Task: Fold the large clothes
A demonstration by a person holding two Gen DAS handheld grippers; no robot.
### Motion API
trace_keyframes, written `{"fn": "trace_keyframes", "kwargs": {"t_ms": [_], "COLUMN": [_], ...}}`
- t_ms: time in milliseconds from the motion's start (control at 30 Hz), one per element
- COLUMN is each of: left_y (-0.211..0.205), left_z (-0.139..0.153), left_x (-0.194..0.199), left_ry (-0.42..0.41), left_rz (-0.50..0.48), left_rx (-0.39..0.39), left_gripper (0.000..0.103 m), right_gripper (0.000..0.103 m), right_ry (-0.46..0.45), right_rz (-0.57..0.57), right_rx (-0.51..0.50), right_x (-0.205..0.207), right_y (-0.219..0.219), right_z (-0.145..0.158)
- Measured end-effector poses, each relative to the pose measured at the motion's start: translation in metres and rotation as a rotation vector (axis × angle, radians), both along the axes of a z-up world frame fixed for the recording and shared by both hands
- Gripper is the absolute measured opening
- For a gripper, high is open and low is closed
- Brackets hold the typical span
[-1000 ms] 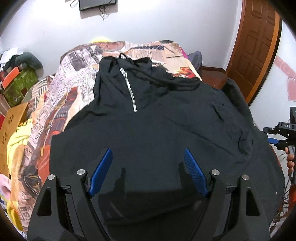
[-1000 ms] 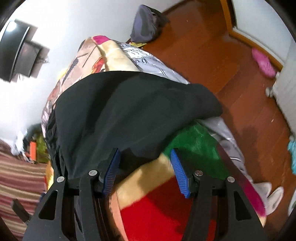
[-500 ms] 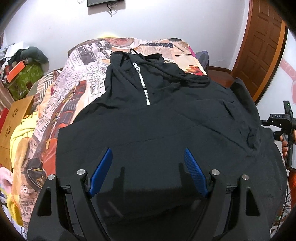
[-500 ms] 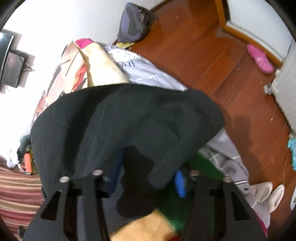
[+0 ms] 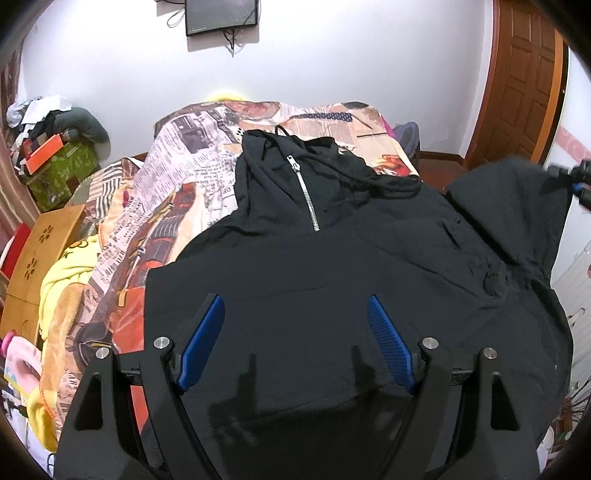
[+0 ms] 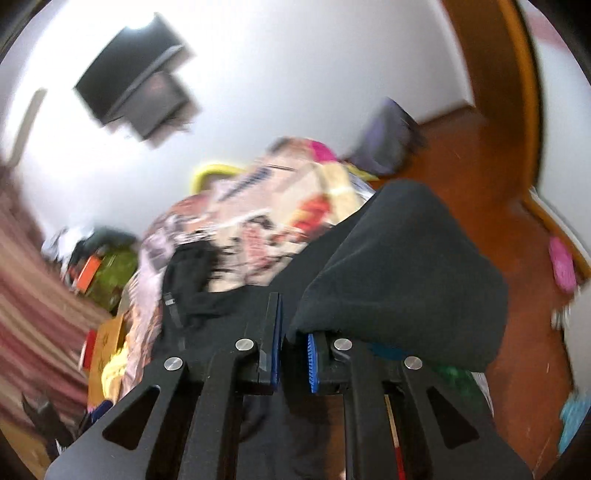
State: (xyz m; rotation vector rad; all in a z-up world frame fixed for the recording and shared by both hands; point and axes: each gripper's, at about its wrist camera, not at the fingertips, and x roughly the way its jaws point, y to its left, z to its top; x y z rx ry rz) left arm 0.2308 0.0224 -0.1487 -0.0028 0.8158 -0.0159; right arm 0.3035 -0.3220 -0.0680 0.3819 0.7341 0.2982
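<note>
right gripper [image 6: 293, 345] pinching hoodie sleeve [image 6: 402, 273] centre frame | left gripper [image 5: 295, 343] spread, empty | risk: thin bite, cloth slips

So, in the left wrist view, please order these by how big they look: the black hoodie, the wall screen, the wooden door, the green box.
1. black hoodie, by far the largest.
2. wooden door.
3. wall screen and green box look similar, so I leave them unranked; the screen is cut by the frame's edge.

A home bedroom: bed [image 5: 192, 177] under a printed blanket ahead of the jaws, wall-mounted screen [image 5: 221, 14] above, wooden door [image 5: 524, 81] right.
</note>
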Motion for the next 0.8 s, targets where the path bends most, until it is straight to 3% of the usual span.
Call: {"fn": "trace_keyframes", "kwargs": {"t_ms": [200,467,667,800], "left_y": [0.012,0.024,0.033,0.034], "left_z": [0.006,0.0,-0.006,-0.012], "left_x": [-0.01,-0.024,-0.031,-0.032], "left_ry": [-0.018,-0.012,0.003,0.017], "left_rz": [0.007,0.004,0.01,0.008], "left_rx": [-0.022,-0.025,-0.028,-0.03], "left_gripper": [0.079,0.079,0.079,0.079], "right_gripper": [0.01,0.01,0.012,0.014], "right_ry": [-0.022,0.114,0.2,0.205], "right_rz": [0.143,0.281,0.323,0.328], "right_rx": [-0.073,-0.129,-0.226,-0.258], "right_x": [-0.009,-0.007,-0.02,-0.023], "right_y": [0.065,0.134,0.164,0.162], "right_z": [-0.003,-0.059,-0.095,-0.093]}}
